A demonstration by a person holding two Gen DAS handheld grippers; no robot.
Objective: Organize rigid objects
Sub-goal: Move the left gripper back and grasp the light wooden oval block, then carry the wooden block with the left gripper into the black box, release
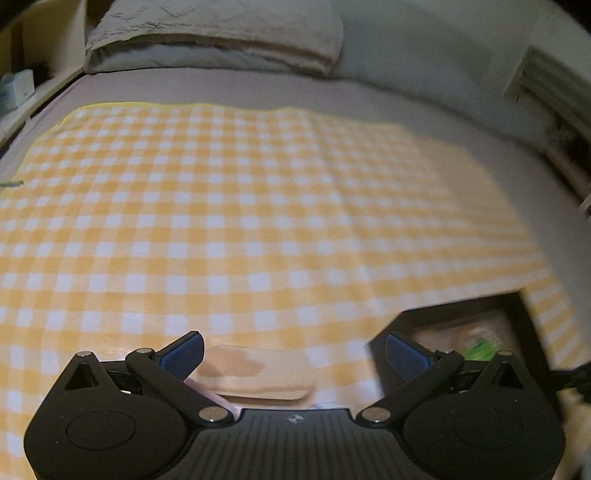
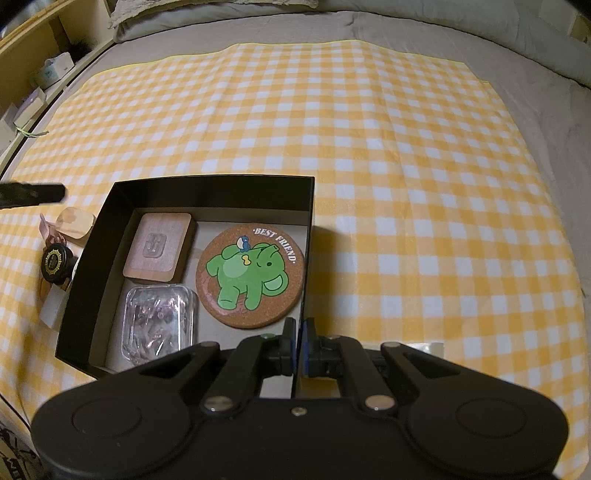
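A black box [image 2: 218,192] lies on the yellow checked cloth [image 2: 406,184]. In it are a cork coaster with a green elephant [image 2: 251,277], a wooden block [image 2: 159,253] and a clear plastic case [image 2: 159,325]. My right gripper [image 2: 299,341] is shut on the box's right wall. Left of the box lie a small wooden piece [image 2: 75,223], a black round lid [image 2: 55,263] and a white block [image 2: 53,308]. My left gripper [image 1: 293,354] is open above a wooden piece [image 1: 255,373], and the box [image 1: 461,314] is at its right.
The cloth covers a grey bed with a folded blanket [image 1: 221,33] at its head. Shelves with small boxes [image 2: 51,70] run along the left side. The left gripper's dark tip [image 2: 33,195] shows at the left edge of the right wrist view.
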